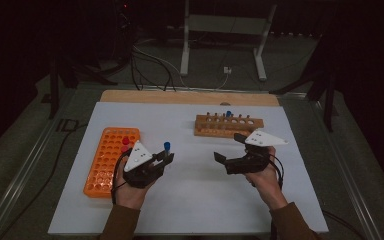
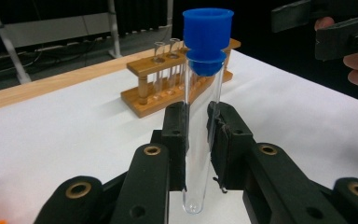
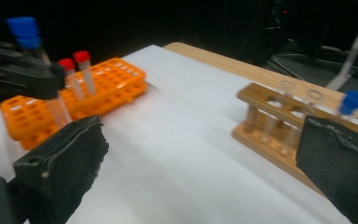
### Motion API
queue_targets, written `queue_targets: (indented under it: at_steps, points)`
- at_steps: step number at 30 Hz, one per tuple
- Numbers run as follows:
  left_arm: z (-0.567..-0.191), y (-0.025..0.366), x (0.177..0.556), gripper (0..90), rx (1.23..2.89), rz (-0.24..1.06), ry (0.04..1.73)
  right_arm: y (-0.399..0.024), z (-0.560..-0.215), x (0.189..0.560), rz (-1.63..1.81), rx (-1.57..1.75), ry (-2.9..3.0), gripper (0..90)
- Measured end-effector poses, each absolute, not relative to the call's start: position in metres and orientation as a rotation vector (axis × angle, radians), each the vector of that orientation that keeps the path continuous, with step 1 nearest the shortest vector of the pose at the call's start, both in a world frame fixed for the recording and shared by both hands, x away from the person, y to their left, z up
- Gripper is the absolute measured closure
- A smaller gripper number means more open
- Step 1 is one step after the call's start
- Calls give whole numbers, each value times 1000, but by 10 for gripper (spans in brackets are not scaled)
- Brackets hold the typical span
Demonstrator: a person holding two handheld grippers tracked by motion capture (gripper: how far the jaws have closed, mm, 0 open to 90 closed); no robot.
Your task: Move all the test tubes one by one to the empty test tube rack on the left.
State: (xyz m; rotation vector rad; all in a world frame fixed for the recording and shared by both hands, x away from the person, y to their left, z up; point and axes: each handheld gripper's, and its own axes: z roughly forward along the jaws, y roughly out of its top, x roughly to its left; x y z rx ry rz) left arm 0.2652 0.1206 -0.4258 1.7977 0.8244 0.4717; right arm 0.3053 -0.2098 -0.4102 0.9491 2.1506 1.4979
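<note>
Because the left gripper clamps the blue-capped tube upright, it suits the far wooden rack. The right gripper gapes wide, empty.

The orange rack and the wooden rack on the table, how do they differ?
The orange rack is a flat plastic grid with many small holes; the wooden rack is a narrow stand with a single row of larger holes. The orange rack holds two red-capped tubes; the wooden rack holds a blue-capped tube among clear uncapped ones. The orange rack lies lengthwise, the wooden rack crosswise. Both sit on the white board.
</note>
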Motion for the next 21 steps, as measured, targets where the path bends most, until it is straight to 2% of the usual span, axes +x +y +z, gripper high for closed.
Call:
queue_targets:
  at_steps: [21]
  points:
    - [-432,153,258,774,1783,527,878,-244,-419,308,1493,1062,2079,3]
